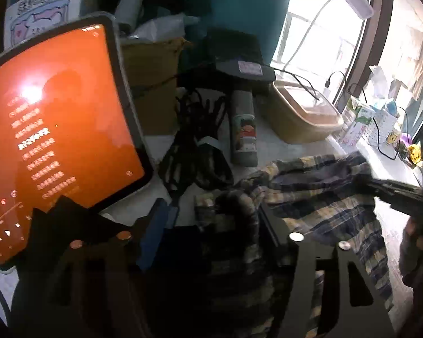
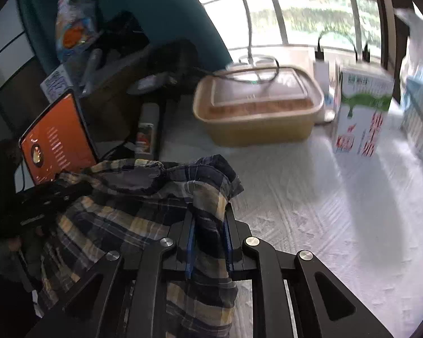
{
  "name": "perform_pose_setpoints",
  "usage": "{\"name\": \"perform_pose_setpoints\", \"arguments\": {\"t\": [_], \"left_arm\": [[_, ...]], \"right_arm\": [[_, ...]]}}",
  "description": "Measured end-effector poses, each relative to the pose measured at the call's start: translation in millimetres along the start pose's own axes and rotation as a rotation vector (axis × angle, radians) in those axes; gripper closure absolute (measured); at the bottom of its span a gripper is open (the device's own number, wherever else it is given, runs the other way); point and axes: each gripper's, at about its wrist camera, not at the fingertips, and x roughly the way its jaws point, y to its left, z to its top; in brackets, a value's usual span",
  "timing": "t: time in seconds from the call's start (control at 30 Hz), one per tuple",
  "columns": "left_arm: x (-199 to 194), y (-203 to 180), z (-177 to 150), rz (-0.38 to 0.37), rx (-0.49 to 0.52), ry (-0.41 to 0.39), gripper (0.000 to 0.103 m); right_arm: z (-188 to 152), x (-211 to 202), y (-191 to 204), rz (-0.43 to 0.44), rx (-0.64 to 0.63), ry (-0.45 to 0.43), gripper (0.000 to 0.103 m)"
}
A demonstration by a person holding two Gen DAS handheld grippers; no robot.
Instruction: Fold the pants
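Your right tongs [image 2: 210,242] are clamped on the plaid pants [image 2: 143,197], fabric bunched between both fingers. Your left tongs [image 1: 234,233] likewise pinch the pants, raised above the white tabletop [image 2: 338,211], both levelled forward.

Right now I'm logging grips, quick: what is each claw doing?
Left claw: closed on the plaid pants.
Right claw: closed on the plaid pants.
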Motion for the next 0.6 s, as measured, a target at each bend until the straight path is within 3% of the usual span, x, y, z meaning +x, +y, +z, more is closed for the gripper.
{"name": "perform_pose_setpoints", "arguments": {"t": [0.03, 0.1, 0.23, 0.37, 0.6], "left_arm": [[-2.9, 3.0, 0.2, 0.031, -0.002, -0.020, 0.015], [-7.5, 9.2, 2.0, 0.084, -0.019, -0.049, 0.007], [-22.7, 11.2, 2.5, 0.094, -0.050, -0.085, 0.007], [-47.8, 6.3, 2.2, 0.102, -0.064, -0.164, 0.007], [-82.4, 4.5, 1.3, 0.133, -0.112, -0.204, 0.007]], "right_arm": [[0.3, 4.4, -3.6, -0.001, 0.011, 0.011, 0.085], [-0.6, 10.7, -8.4, -0.021, 0.026, 0.023, 0.069], [-0.9, 9.8, -12.9, -0.063, 0.042, 0.016, 0.051], [-1.6, -11.6, -8.4, -0.088, 0.009, -0.017, 0.047], [-17.4, -60.4, -5.4, -0.094, -0.011, -0.072, 0.047]]}}
